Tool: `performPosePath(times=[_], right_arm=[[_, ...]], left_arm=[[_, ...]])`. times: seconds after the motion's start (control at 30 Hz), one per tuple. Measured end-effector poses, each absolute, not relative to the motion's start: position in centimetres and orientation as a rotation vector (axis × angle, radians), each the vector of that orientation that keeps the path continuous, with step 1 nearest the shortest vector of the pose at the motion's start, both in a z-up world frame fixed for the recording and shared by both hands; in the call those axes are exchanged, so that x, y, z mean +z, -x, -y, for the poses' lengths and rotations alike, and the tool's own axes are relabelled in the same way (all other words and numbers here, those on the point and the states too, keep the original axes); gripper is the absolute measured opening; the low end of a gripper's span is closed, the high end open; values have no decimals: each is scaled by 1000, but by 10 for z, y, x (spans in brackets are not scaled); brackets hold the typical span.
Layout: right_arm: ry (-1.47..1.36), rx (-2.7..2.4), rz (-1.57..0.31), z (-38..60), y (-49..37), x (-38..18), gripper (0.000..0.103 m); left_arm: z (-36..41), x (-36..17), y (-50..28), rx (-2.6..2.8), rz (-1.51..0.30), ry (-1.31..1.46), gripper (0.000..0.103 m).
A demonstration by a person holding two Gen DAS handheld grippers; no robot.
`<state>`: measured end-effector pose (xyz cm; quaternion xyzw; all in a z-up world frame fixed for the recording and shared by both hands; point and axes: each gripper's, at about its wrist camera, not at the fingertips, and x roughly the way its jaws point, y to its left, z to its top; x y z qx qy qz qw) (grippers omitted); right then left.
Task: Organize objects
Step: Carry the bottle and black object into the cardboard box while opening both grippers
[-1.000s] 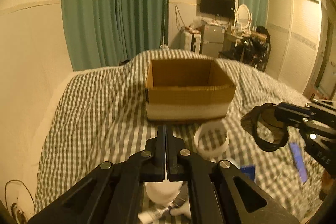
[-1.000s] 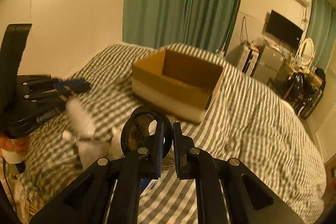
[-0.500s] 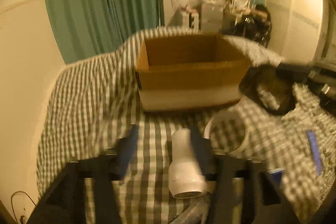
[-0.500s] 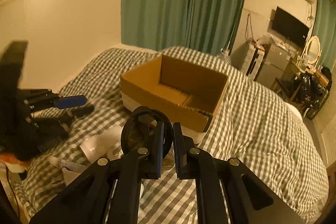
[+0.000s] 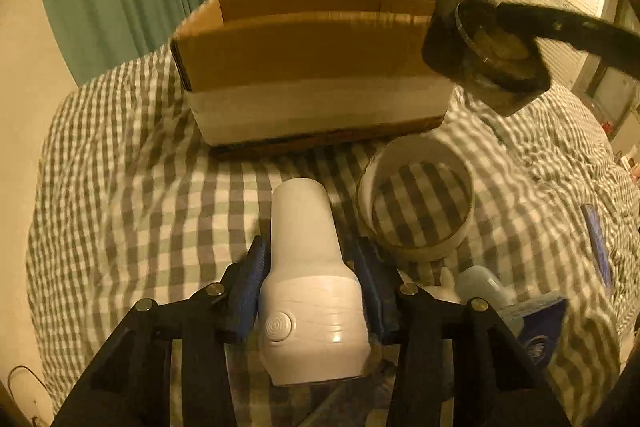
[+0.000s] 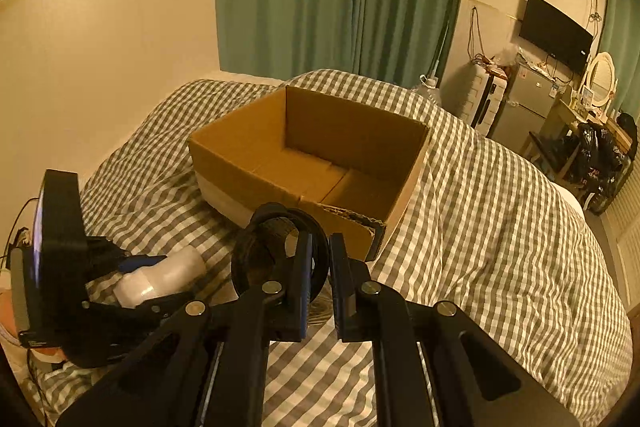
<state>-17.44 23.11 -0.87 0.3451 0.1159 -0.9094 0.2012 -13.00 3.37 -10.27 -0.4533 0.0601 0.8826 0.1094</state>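
Note:
A white bottle [image 5: 308,307] lies on the checked bedspread, pointing at the open cardboard box [image 5: 312,67]. My left gripper [image 5: 309,247] straddles the bottle, its jaws closing, the blue pads [image 5: 256,275] touching its sides. The right wrist view shows the same grip low on the left, the bottle [image 6: 176,267] between the left gripper's fingers [image 6: 140,261]. My right gripper [image 6: 320,259] is shut on the wall of a black tape roll [image 6: 260,259], held in the air just before the near right corner of the box [image 6: 320,155]. From the left wrist, that roll [image 5: 480,55] hangs at the upper right.
A white tape ring [image 5: 416,203] lies right of the bottle, close to the box front. Further right lie a blue pen [image 5: 596,243], a blue packet [image 5: 540,323] and a pale small bottle [image 5: 480,283]. Green curtains and furniture stand behind the bed.
The left gripper, shut a second ago, opened, sank and came round the white bottle. The right gripper carried the black roll closer to the box.

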Motion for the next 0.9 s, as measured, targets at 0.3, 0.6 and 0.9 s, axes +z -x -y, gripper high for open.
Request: performPosePath(times=[0.3,0.6,0.9], right_arm=[[-861,-2566,-310,-230,180,29,9],[-817,-2589,-296,-209,240,60,9],[-988,-2534,-274,-194,326,10,9]], left_arm=[[-16,-12,154,2706,-135,1116,44],[-8,23,254,2753,-112,1032,44],[-25,-27,331,2666,-203,1125,44]])
